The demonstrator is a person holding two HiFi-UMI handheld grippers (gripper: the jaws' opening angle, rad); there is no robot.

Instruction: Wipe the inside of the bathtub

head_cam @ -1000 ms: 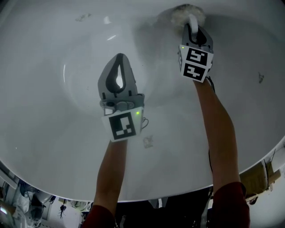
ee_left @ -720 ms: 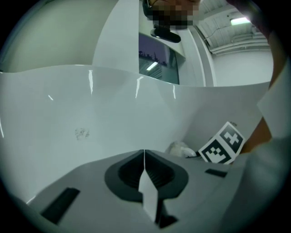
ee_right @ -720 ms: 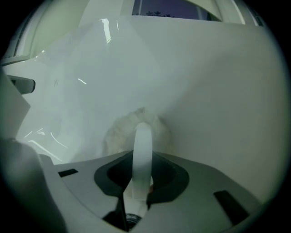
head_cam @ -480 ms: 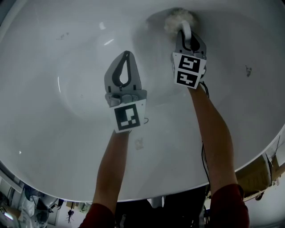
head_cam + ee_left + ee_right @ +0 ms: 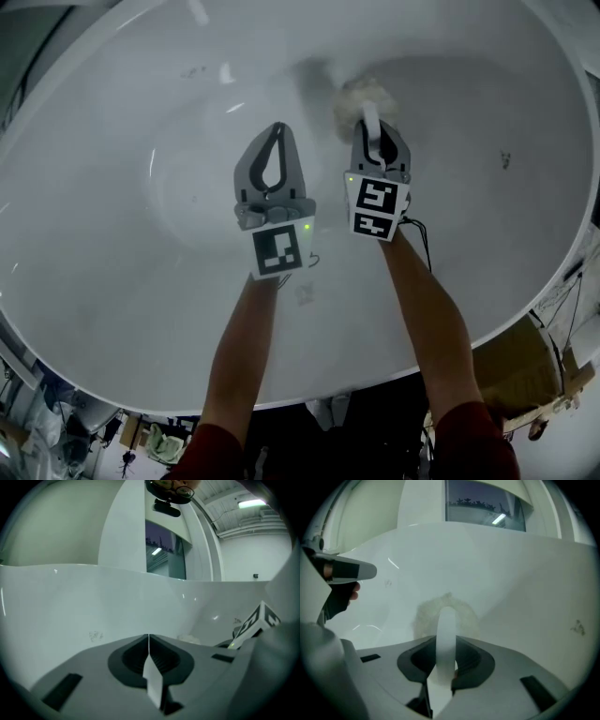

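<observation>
I look down into the white bathtub (image 5: pixel 112 234). My right gripper (image 5: pixel 375 136) is shut on the white looped handle (image 5: pixel 372 120) of a fluffy off-white scrubbing pad (image 5: pixel 361 97), which presses against the tub's far wall. In the right gripper view the handle (image 5: pixel 446 634) stands up between the jaws and the pad (image 5: pixel 447 613) lies flat on the wall beyond. Just left of it, my left gripper (image 5: pixel 277 129) is shut with nothing in it and hovers over the tub floor; its closed tips (image 5: pixel 149 641) point at the tub wall.
Small dark marks dot the tub surface (image 5: pixel 504 159), (image 5: pixel 192 70). The tub rim (image 5: pixel 553 281) curves round at the right, with a cardboard box (image 5: pixel 520 366) outside it. Clutter on the floor shows beyond the near rim at lower left (image 5: pixel 159 441).
The right gripper has dragged the pad leftward along the tub wall, ending closer to the left gripper. The left gripper has stayed shut and shifted slightly right.
</observation>
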